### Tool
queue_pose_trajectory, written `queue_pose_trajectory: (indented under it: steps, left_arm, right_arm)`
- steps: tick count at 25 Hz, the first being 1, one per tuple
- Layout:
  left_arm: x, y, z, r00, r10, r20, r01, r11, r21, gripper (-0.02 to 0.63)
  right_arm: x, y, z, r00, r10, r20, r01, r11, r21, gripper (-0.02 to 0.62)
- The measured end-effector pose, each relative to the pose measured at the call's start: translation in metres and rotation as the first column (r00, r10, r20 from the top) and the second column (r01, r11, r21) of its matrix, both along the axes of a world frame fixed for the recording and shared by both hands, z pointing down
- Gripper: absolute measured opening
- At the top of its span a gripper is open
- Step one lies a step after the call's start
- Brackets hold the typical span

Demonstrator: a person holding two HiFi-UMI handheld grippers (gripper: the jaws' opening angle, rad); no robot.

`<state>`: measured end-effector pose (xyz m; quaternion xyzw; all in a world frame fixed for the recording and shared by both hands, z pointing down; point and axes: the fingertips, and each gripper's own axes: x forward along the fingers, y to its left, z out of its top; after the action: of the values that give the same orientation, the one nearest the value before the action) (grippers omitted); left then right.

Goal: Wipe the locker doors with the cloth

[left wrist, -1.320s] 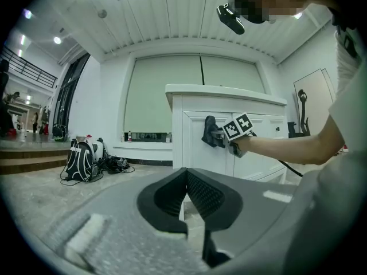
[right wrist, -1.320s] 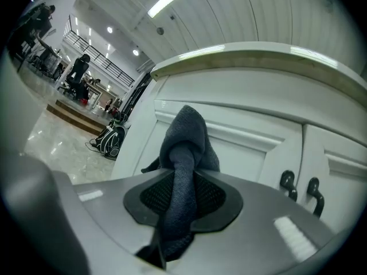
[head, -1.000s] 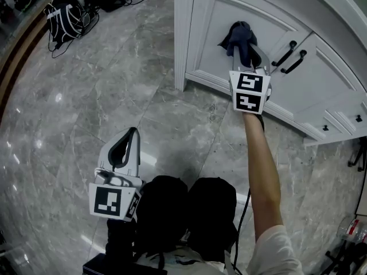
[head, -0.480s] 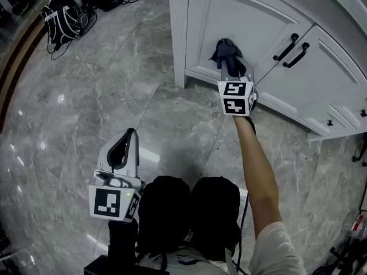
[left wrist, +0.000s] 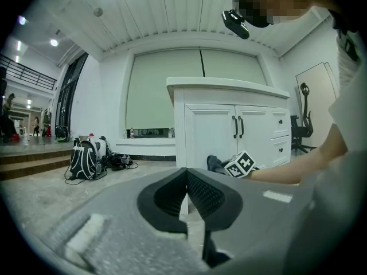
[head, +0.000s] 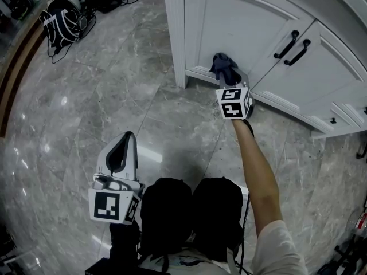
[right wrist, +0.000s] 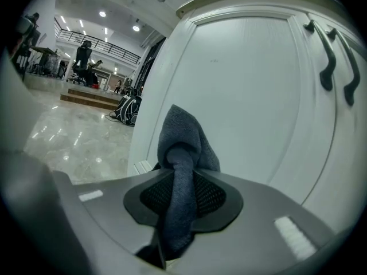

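My right gripper (head: pixel 229 79) is shut on a dark blue-grey cloth (head: pixel 223 65) and holds it against the bottom of the left white locker door (head: pixel 241 22). In the right gripper view the cloth (right wrist: pixel 182 153) bunches out between the jaws, close to the door panel (right wrist: pixel 258 102). Two black handles (head: pixel 292 43) sit where the two doors meet. My left gripper (head: pixel 125 141) hangs low over the floor, away from the locker, shut with nothing in it. From the left gripper view the locker (left wrist: pixel 229 125) stands ahead, with the right gripper's marker cube (left wrist: pixel 241 165) at its foot.
A grey marble floor (head: pixel 86 107) spreads to the left. Backpacks and cables (head: pixel 63 16) lie at the far left. Small drawers (head: pixel 338 116) sit right of the doors. An office chair (left wrist: pixel 302 125) stands beyond the locker. The person's knees (head: pixel 189 211) are below.
My right gripper has slid the cloth down the left door, from near mid panel to its bottom edge. The left gripper has stayed about where it was.
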<state>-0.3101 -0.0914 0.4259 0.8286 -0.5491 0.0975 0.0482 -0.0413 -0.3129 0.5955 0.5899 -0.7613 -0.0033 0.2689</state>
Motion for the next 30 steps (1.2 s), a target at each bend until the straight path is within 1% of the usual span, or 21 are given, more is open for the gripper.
queue_pose_trajectory:
  steps: [4, 9, 13, 17, 19, 22, 30]
  left_arm:
    - [0.001, -0.001, 0.0, 1.0, -0.001, 0.0, 0.001, 1.0, 0.0, 0.002]
    - [0.006, -0.002, 0.001, 1.0, 0.009, -0.003, -0.009, 1.0, -0.003, 0.002]
    - [0.012, 0.0, 0.002, 1.0, 0.016, -0.005, -0.016, 1.0, -0.006, 0.002]
    - [0.012, 0.001, 0.003, 1.0, 0.015, -0.005, -0.015, 1.0, -0.008, 0.002]
    - [0.011, 0.001, 0.002, 1.0, 0.014, -0.006, -0.014, 1.0, -0.008, 0.002]
    - [0.011, 0.0, 0.002, 1.0, 0.015, -0.006, -0.015, 1.0, -0.006, 0.002]
    - [0.015, 0.001, 0.003, 0.999, 0.027, -0.023, -0.027, 1.0, -0.004, 0.002]
  right_arm:
    - [0.009, 0.004, 0.005, 1.0, -0.003, -0.022, 0.003, 1.0, -0.01, 0.086]
    - [0.031, 0.012, 0.01, 0.999, 0.033, -0.031, -0.033, 0.999, -0.015, 0.086]
    - [0.043, 0.016, 0.013, 0.998, 0.04, -0.042, -0.041, 0.999, -0.018, 0.086]
    - [0.05, 0.018, 0.008, 0.998, 0.059, -0.028, -0.059, 0.998, -0.013, 0.086]
    - [0.053, 0.019, 0.0, 0.997, 0.07, -0.018, -0.07, 0.998, 0.001, 0.086]
    - [0.056, 0.02, -0.02, 0.997, 0.076, -0.016, -0.075, 0.996, 0.046, 0.086]
    - [0.056, 0.016, -0.091, 0.996, 0.091, -0.025, -0.087, 0.986, 0.14, 0.086]
